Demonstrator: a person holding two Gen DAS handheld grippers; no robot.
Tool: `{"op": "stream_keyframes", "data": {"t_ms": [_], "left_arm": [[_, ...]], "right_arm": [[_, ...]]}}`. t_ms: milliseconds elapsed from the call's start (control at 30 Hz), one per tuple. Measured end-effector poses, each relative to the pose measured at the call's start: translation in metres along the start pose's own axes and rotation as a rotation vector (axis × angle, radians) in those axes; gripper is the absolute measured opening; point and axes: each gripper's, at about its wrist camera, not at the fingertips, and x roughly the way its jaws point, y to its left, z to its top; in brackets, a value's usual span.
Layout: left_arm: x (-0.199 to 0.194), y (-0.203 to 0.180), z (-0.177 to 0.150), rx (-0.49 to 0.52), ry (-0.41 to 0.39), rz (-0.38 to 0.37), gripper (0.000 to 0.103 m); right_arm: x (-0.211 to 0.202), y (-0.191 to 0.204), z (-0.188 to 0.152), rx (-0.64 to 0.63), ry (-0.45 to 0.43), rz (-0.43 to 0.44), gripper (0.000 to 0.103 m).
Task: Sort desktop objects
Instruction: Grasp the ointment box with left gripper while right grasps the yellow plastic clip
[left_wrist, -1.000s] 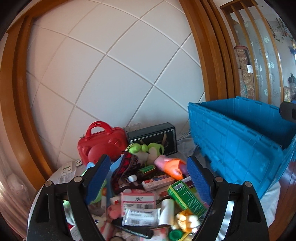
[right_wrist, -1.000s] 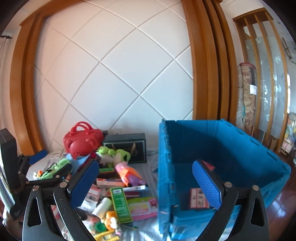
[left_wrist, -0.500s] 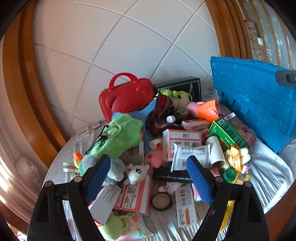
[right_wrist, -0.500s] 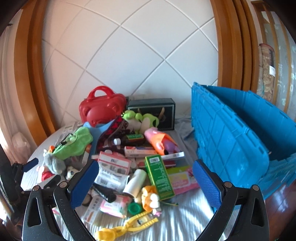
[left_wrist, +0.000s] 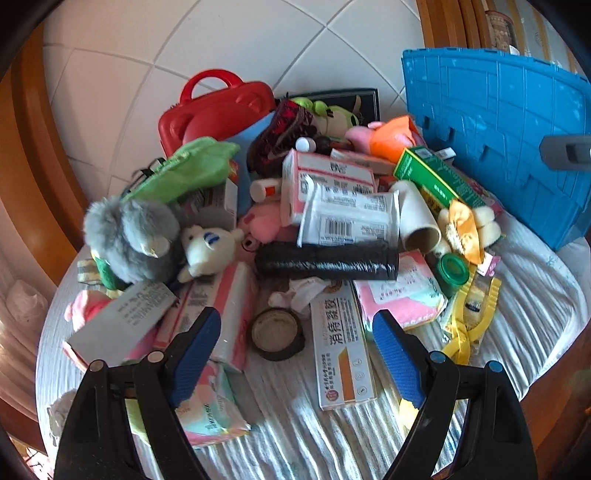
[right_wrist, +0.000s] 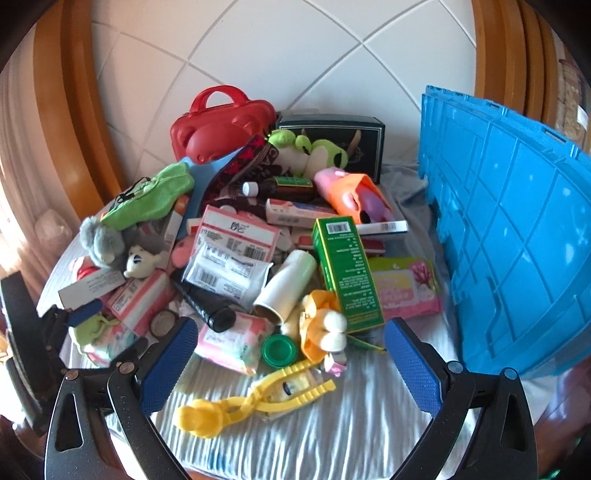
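A heap of small objects covers a round table with a white striped cloth (left_wrist: 295, 424). My left gripper (left_wrist: 297, 332) hangs open above a dark round tin (left_wrist: 275, 334) and a white and orange medicine box (left_wrist: 341, 349), holding nothing. A black roll (left_wrist: 327, 260) lies just beyond. My right gripper (right_wrist: 290, 343) is open and empty over a green lid (right_wrist: 279, 350), a yellow plastic clip toy (right_wrist: 255, 402) and a yellow plush (right_wrist: 325, 328). A green carton (right_wrist: 345, 271) and a white tube (right_wrist: 286, 288) lie further in. The left gripper (right_wrist: 79, 314) shows at the left edge of the right wrist view.
A big blue crate (right_wrist: 517, 236) (left_wrist: 498, 147) stands on the right of the table. At the back against the tiled wall are a red case (right_wrist: 221, 125) and a dark box (right_wrist: 332, 133). Grey plush (left_wrist: 129, 236) and green cloth (left_wrist: 184, 170) lie left.
Both grippers have dropped and tipped downward toward the heap. The views went from mostly wall and crate to the table top close up. Both stay open.
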Motion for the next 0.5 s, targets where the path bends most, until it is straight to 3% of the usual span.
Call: {"op": "stream_keyframes", "data": {"t_ms": [267, 300, 367, 500], "left_arm": [[0.046, -0.018, -0.023, 0.078, 0.073, -0.139, 0.083], [0.053, -0.018, -0.025, 0.091, 0.097, -0.155, 0.079], [0.062, -0.010, -0.025, 0.078, 0.134, -0.260, 0.056], [0.067, -0.001, -0.034, 0.182, 0.140, -0.277, 0.054]], "right_arm": [[0.042, 0.011, -0.049, 0.040, 0.173, 0.019, 0.091], [0.048, 0.016, -0.057, 0.059, 0.196, 0.018, 0.088], [0.059, 0.025, -0.070, 0.106, 0.240, 0.010, 0.082], [0.081, 0.037, -0.089, 0.221, 0.295, -0.025, 0.080]]}}
